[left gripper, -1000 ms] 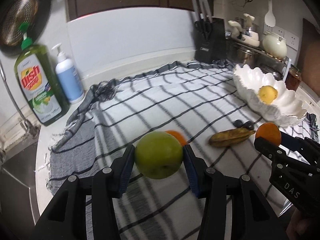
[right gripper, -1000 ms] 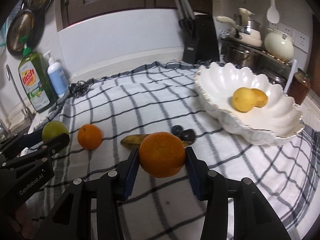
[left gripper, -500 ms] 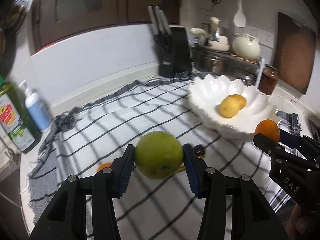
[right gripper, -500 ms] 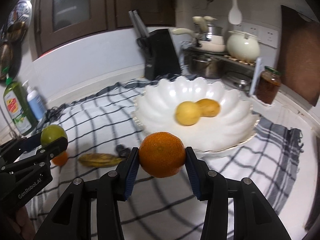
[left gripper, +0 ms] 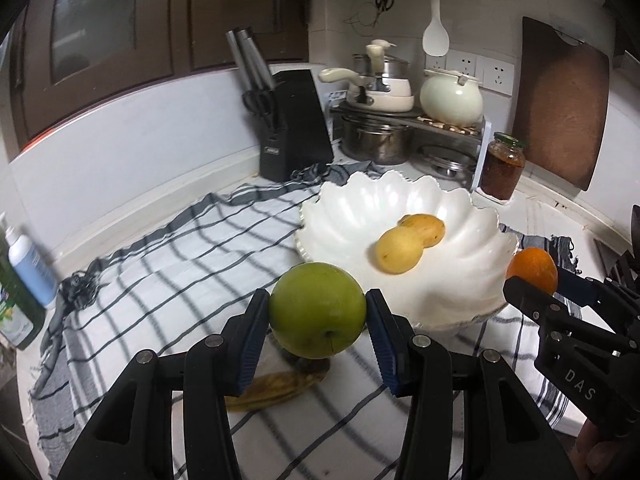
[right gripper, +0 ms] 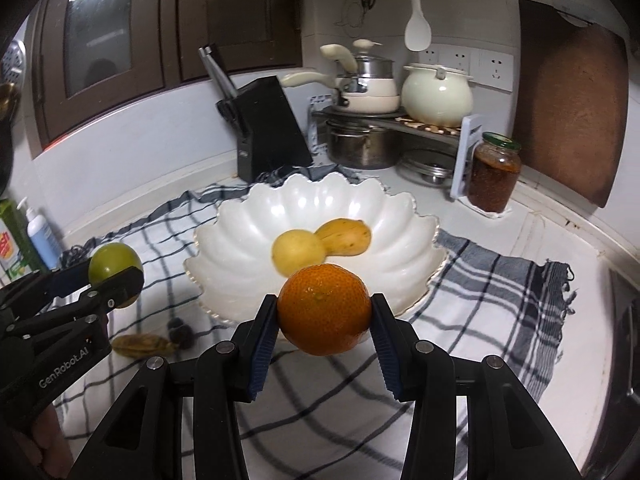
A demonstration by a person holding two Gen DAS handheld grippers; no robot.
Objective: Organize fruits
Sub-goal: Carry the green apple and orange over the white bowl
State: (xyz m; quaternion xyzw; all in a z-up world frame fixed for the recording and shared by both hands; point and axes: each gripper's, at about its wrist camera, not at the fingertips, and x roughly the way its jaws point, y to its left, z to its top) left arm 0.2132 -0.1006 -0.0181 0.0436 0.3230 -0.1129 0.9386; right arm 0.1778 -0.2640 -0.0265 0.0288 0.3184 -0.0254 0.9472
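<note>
Jaws of the left gripper are clamped on a green apple; jaws of the right gripper are clamped on an orange. Both fruits are held in the air at the near rim of the scalloped white bowl, which stands on the checked cloth covering the desk and already holds two yellow fruits.

For a clean deposit, each fruit should be carried past the rim, lowered close to the bowl floor beside the yellow fruits, and only then released, one at a time, so that neither rolls nor strikes the other. A browned banana and a small dark fruit are left on the cloth.

Compared with one second earlier, both grippers have been brought from over the open cloth to the bowl, which now fills the middle of each view; both grasps are unchanged.
</note>
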